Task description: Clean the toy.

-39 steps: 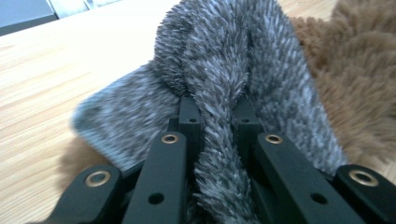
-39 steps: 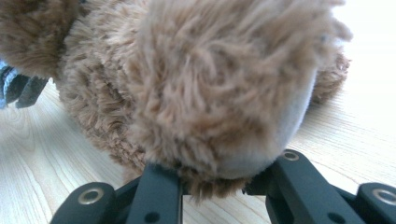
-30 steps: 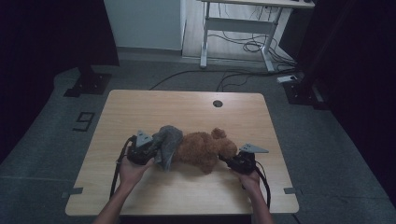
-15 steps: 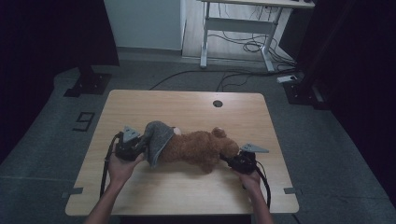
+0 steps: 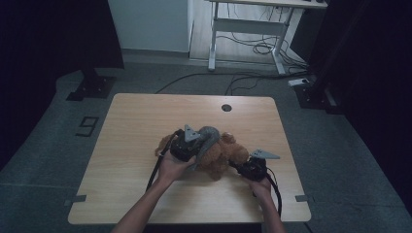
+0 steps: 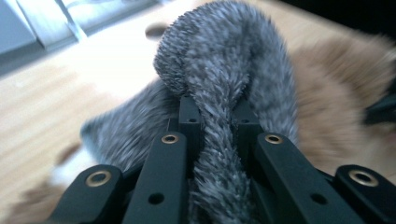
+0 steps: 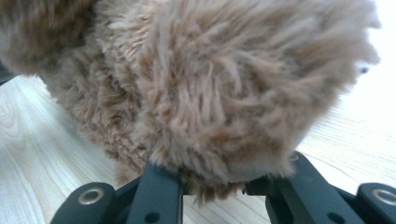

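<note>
A brown plush bear (image 5: 224, 156) lies on the wooden table (image 5: 141, 121), a little right of the middle. A grey fuzzy cloth (image 5: 210, 134) drapes over the bear's left part. My left gripper (image 5: 196, 145) is shut on a fold of this grey cloth (image 6: 224, 70), which runs down between the jaws of the left gripper (image 6: 217, 114); the bear (image 6: 327, 93) lies just behind it. At the bear's right end, my right gripper (image 5: 242, 166) is shut on a tuft of the bear's fur (image 7: 210, 84), which bulges over the closed jaws of the right gripper (image 7: 212, 183).
A round cable hole (image 5: 226, 107) sits near the table's far edge. Bare tabletop (image 7: 46, 154) spreads to the left and front of the bear. A white desk frame (image 5: 243, 29) with loose cables stands on the floor beyond.
My left gripper has swung from the left side to the right, carrying the grey cloth over the bear. The right gripper has stayed in place on the bear.
</note>
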Motion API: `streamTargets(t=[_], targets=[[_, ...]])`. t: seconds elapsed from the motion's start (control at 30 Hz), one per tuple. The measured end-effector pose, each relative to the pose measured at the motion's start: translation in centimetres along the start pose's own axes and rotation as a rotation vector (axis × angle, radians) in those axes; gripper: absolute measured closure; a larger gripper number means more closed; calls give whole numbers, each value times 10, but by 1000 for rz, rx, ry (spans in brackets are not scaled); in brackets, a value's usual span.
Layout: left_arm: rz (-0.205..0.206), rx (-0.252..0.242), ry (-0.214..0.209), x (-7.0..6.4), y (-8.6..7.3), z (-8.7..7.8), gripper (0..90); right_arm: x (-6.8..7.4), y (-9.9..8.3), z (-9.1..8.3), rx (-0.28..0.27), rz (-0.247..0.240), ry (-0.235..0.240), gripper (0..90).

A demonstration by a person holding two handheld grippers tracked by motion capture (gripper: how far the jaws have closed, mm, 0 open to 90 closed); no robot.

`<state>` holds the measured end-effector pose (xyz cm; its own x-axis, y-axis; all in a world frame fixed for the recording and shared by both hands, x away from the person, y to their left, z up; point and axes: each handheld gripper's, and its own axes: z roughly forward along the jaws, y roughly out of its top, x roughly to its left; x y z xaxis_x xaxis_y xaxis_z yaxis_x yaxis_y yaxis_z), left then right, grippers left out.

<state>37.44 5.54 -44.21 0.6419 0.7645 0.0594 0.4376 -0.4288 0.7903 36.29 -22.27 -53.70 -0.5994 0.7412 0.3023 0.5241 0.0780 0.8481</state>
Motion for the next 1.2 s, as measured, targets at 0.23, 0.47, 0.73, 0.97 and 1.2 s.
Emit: streamTargets(t=[0.23,0.47,0.73,0.97,1.2], targets=[[-59,11,19,31,-29,-21,786,2,1,0,-7,-6,21,735],[-84,-30,44,51,-50,-54,782,6,1,-1,-1,-26,31,735],[-146,-7,108,82,-69,-71,782,5,0,-1,4,-32,38,735],[-68,-40,102,71,-29,-74,783,5,1,-1,4,-21,43,734],[-23,-41,-31,33,17,-30,783,7,1,-1,1,-19,45,734]])
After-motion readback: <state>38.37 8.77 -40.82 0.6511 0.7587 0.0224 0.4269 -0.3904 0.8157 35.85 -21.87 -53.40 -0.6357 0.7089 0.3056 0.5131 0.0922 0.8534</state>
